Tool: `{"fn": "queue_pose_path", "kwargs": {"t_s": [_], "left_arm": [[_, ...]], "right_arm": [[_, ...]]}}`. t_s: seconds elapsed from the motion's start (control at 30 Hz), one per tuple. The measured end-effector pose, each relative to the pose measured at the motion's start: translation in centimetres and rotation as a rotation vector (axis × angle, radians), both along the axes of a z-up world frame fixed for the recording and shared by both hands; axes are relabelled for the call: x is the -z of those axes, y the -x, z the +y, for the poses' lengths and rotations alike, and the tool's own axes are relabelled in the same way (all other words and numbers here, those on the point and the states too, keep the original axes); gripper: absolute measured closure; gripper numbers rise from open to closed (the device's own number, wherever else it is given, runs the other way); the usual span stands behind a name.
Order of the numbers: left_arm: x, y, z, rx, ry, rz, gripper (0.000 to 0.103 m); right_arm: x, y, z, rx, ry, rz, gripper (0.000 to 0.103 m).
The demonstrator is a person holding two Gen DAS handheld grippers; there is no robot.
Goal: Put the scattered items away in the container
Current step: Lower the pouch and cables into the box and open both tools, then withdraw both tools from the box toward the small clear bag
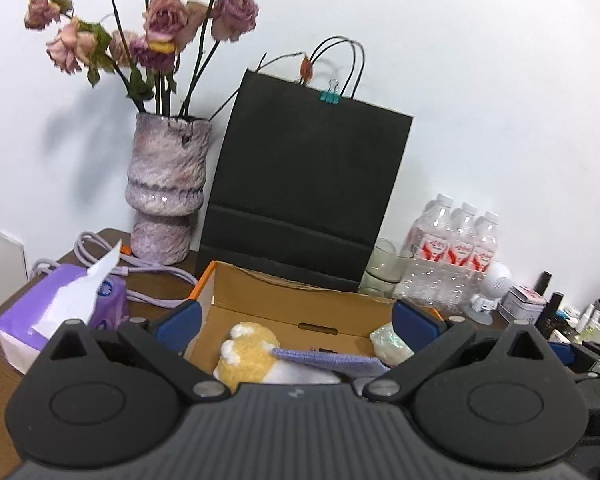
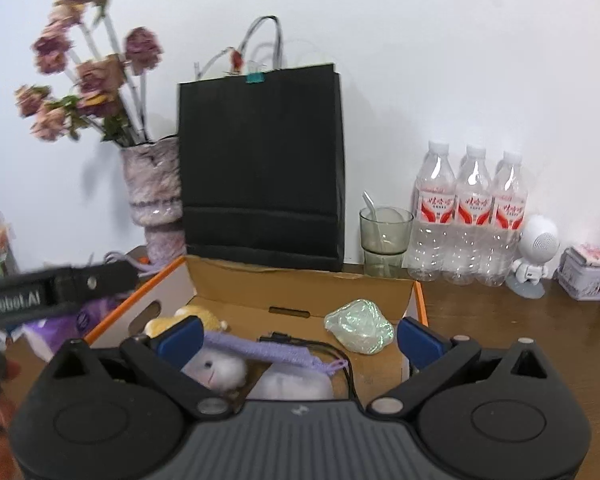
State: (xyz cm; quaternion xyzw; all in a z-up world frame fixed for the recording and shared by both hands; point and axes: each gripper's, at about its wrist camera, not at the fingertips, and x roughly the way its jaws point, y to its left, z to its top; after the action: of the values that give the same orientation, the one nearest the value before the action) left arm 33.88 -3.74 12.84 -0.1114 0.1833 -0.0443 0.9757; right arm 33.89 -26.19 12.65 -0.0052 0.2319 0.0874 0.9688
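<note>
left gripper (image 1: pixel 296 322): fingers spread wide, nothing between them, hanging just above the near end of the box so the yellow plush sits right in the gap
right gripper (image 2: pixel 300 338): also wide apart and empty, hanging over the near right part of the box; the purple strap and black cable show between its blue pads (image 2: pixel 180 338)
cardboard box (image 1: pixel 260 284): open top, orange edging, oval handle cutouts, sitting on the brown table (image 2: pixel 500 320) right in front of the black paper bag (image 1: pixel 308 176)
in the box: one yellow plush (image 1: pixel 244 354), one white plush (image 2: pixel 216 368) under the purple knitted strap (image 2: pixel 260 348), one black cable (image 2: pixel 300 342), one shiny greenish wrapped lump (image 2: pixel 360 326) toward the far right corner; there's another white fuzzy thing near the front edge but can't tell what it is
outside the box, left: one purple tissue pack (image 1: pixel 60 312) with a sheet poking up, one lilac cable (image 1: pixel 148 272) looped beside it, one mottled purple vase (image 1: pixel 166 188) holding dried roses (image 1: pixel 160 24)
outside the box, right: one green glass (image 2: pixel 384 236) with a spoon in it, three water bottles (image 2: pixel 470 216) in a row, one white robot figure (image 2: pixel 534 256), one small tin (image 2: pixel 586 272)
bag clip: one teal binder clip (image 1: pixel 329 95) on the bag's top edge
other bits: the left gripper's dark body (image 2: pixel 52 286) crosses the left side of the right wrist view, a bit blurry
</note>
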Motion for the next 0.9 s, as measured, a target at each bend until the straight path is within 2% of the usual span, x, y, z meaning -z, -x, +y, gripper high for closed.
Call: {"fn": "queue_pose_path", "kwargs": {"t_s": [0.13,0.33,0.5,0.9], "left_arm": [[-0.5,2.5,0.9,-0.009,0.001,-0.010,0.000],[-1.2,6.4,1.8,-0.017,-0.002,-0.022,0.000],[-1.3,9.7,2.0,-0.003,-0.034,-0.028,0.000],[0.5,15.9,2.5,0.043,-0.065,-0.001,0.000]], "right_arm": [[-0.2,2.9,0.4,-0.003,0.045,-0.009,0.000],[-0.6,7.3,0.4,-0.012,0.037,-0.008,0.000],[-0.5,10.8,0.5,-0.004,0.056,-0.015,0.000],[2.0,17.1,0.2,0.011,0.058,0.003,0.000]]}}
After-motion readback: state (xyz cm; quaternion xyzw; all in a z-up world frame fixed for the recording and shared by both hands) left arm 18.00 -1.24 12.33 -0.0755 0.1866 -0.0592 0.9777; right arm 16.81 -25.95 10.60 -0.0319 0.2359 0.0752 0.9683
